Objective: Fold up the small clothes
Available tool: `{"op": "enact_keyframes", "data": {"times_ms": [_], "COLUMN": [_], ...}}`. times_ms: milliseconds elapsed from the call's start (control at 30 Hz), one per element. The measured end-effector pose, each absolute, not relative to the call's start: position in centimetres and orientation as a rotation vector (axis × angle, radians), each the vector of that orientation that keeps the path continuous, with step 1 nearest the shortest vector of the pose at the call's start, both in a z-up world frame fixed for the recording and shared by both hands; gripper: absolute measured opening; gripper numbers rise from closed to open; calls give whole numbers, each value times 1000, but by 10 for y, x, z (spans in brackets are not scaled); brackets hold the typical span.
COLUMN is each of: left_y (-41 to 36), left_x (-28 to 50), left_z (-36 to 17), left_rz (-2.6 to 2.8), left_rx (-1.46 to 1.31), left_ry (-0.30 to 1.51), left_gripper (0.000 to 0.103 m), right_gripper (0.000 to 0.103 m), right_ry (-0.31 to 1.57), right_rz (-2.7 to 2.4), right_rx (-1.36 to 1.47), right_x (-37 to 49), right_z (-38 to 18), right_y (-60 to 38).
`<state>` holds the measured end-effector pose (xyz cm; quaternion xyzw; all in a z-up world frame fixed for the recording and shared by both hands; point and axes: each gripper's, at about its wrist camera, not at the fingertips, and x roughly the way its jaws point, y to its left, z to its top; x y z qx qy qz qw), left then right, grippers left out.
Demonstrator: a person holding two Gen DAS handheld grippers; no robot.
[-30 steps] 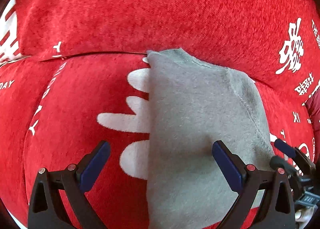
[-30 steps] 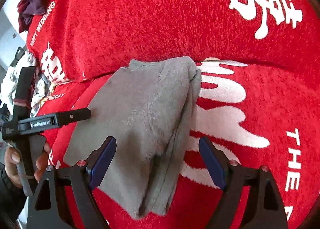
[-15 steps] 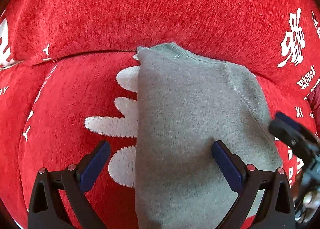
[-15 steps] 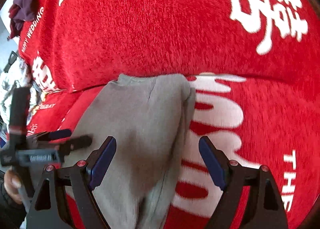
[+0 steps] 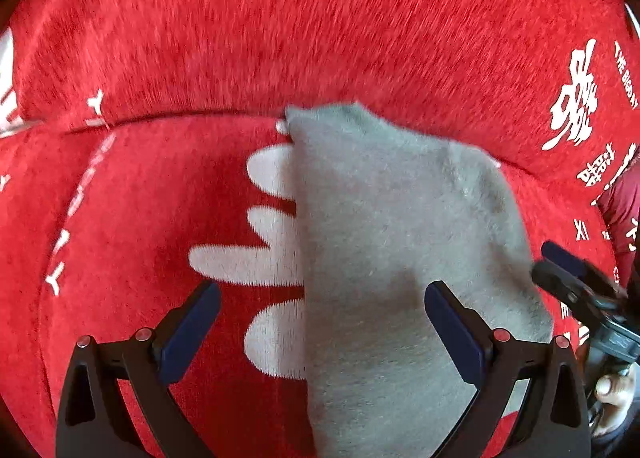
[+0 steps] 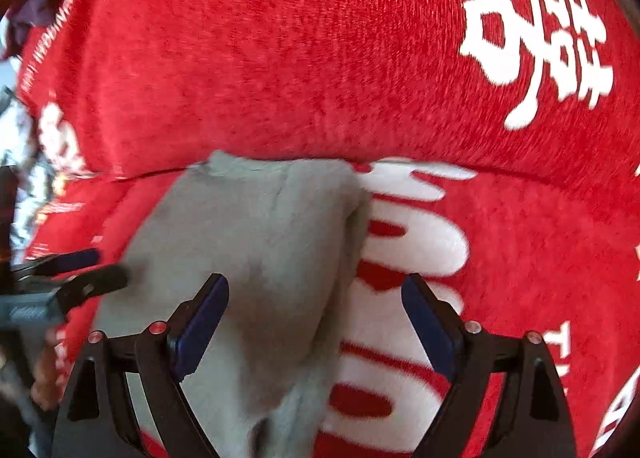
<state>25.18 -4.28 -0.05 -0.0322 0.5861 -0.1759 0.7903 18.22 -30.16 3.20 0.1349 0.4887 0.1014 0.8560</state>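
Note:
A small grey garment [image 5: 404, 258] lies folded lengthwise on a red sofa seat with white lettering; it also shows in the right wrist view [image 6: 260, 258]. My left gripper [image 5: 320, 310] is open and empty, hovering over the garment's left folded edge. My right gripper [image 6: 316, 298] is open and empty over the garment's right edge, where the fabric bunches. The right gripper shows at the right edge of the left wrist view [image 5: 576, 286], and the left gripper shows at the left edge of the right wrist view [image 6: 80, 274].
The red sofa backrest [image 5: 320, 25] rises just behind the garment. A dark purple cloth [image 6: 36, 9] and patterned fabric [image 6: 20, 177] lie at the far left in the right wrist view.
Both grippers have stayed open. The right gripper has moved forward and lower over the garment, which now looks larger. The left view shifted right, then back left.

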Motion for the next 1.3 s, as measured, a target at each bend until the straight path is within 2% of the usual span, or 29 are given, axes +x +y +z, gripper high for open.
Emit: {"op": "enact_keyframes", "data": {"times_ms": [300, 400, 433, 467, 533, 600, 633, 733, 1100, 1300], "left_y": [-70, -74, -76, -77, -81, -81, -80, -78, -58, -39], "left_x": [250, 255, 256, 256, 249, 246, 245, 246, 212, 189], "left_z": [-21, -29, -30, -30, -22, -15, -12, -6, 37, 49], "left_rz": [-466, -482, -505, -506, -520, -530, -531, -524, -534, -513], "left_rx": [-103, -149, -162, -152, -104, -80, -86, -90, -73, -70], "left_ry": [1327, 1350, 1347, 1340, 1293, 1268, 1270, 1270, 1209, 1204], "left_gripper": [102, 100, 83, 82, 63, 54, 50, 47, 47, 46], "right_gripper": [95, 94, 88, 81, 60, 46, 45, 44, 43, 43], "right_ry": [1145, 1121, 1115, 1109, 1094, 1078, 1069, 1050, 990, 992], "right_rz": [333, 329, 332, 339, 348, 359, 360, 344, 365, 372], "right_rx": [413, 432, 439, 435, 410, 419, 420, 378, 322, 316], "right_x": [188, 189, 190, 189, 187, 186, 185, 181, 142, 121], "right_z": [-8, -13, -14, -13, -8, -1, 3, 13, 64, 73], "right_y": [-282, -279, -278, -276, -272, -274, -275, -267, -244, -226]}}
